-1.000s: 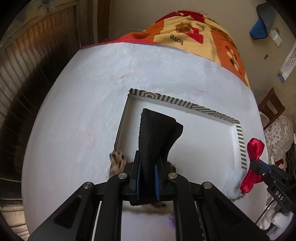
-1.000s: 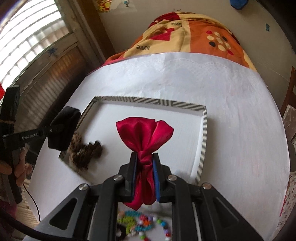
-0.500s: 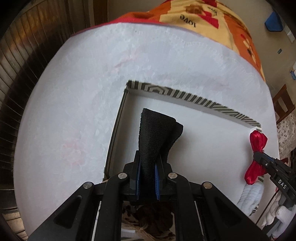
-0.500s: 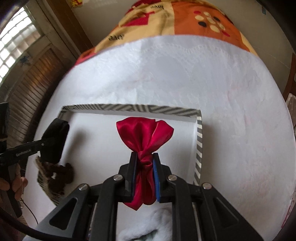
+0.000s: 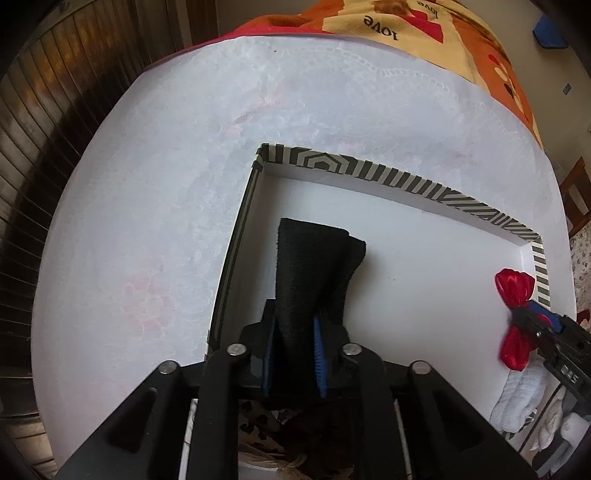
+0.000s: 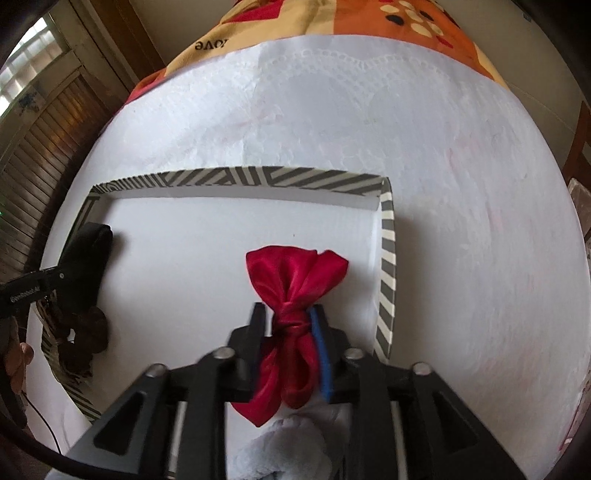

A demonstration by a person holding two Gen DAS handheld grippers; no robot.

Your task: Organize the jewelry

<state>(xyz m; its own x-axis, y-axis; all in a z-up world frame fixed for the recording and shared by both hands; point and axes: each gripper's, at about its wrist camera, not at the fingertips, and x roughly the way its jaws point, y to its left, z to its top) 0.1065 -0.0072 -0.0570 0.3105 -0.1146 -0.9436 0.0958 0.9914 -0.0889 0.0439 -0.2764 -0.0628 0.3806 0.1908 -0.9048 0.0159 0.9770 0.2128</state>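
A shallow white tray (image 5: 406,181) with a black-and-white striped rim lies on the white cloth; it also shows in the right wrist view (image 6: 386,258). My left gripper (image 5: 293,347) is shut on a black fuzzy scrunchie (image 5: 314,266), held over the tray's left part. My right gripper (image 6: 288,339) holds a red satin bow scrunchie (image 6: 295,280) over the tray's right part; its jaws look slightly parted around the bow. A brown leopard-print scrunchie (image 6: 85,336) lies at the tray's near left edge.
A white fluffy item (image 6: 280,446) lies at the tray's near side under my right gripper. An orange and yellow patterned blanket (image 5: 424,29) lies beyond the white cloth. Dark wooden shutters (image 6: 40,140) stand at the left.
Both grippers have moved forward and lower over the tray with their scrunchies. The right gripper's jaws have loosened a little around the red bow.
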